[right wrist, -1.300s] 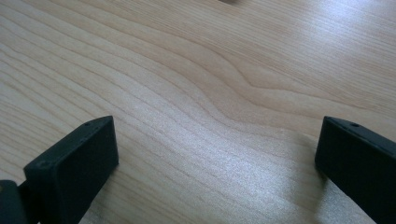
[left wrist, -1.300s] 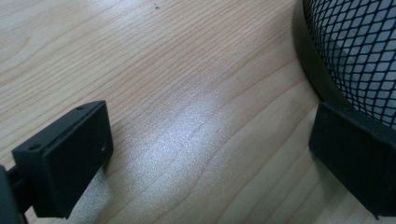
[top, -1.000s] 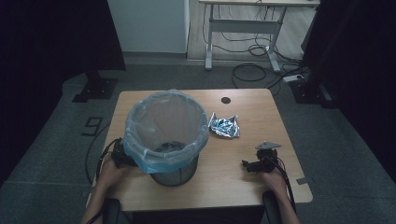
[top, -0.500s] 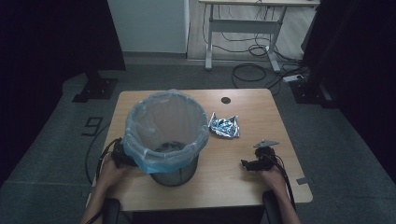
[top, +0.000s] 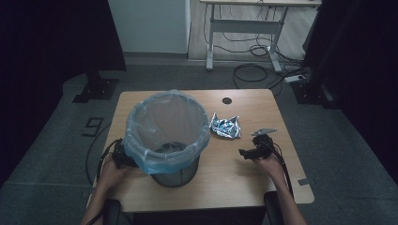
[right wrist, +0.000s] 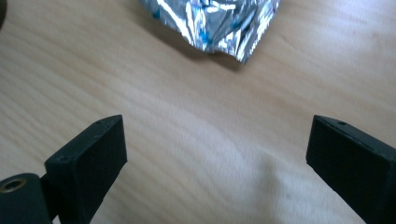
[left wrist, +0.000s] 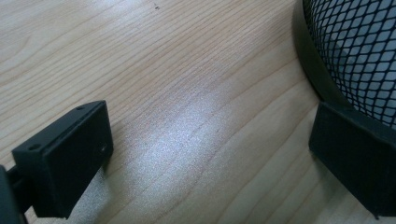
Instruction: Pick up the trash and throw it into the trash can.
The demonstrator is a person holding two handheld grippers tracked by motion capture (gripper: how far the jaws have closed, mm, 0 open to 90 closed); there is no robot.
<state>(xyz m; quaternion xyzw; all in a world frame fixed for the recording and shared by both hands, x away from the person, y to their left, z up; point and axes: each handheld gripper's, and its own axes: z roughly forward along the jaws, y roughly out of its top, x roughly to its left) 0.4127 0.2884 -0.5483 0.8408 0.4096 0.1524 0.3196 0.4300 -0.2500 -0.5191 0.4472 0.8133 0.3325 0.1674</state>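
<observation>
Right gripper (top: 244, 152) hovering over the right half of the light wooden table (top: 234, 187), jaws spread wide, gripping nothing, having just narrowed a touch with only bare wood between them. Pointing toward the crumpled silver foil wrapper with blue print (right wrist: 215, 21), lying near the table's middle, a little toward the far edge, just right of the bin and apart from the jaws.

Left gripper (left wrist: 210, 154) resting low at the near left edge, jaws released, one jaw touching or nearly touching the base of the black wire-mesh wastebasket lined with a pale blue plastic bag (top: 166, 136); hard to call contact from this angle.

Judging progress: early. Wrapper not yet picked up, nothing silvery seeming to lie in the bin, though its bottom is dim. Remaining: closing on the wrapper, lifting over the rim, dropping in.

Small dark round grommet (top: 227, 100) sitting near the far edge. Bin's tall rim standing between wrapper and opening, calling for a clear lift.
</observation>
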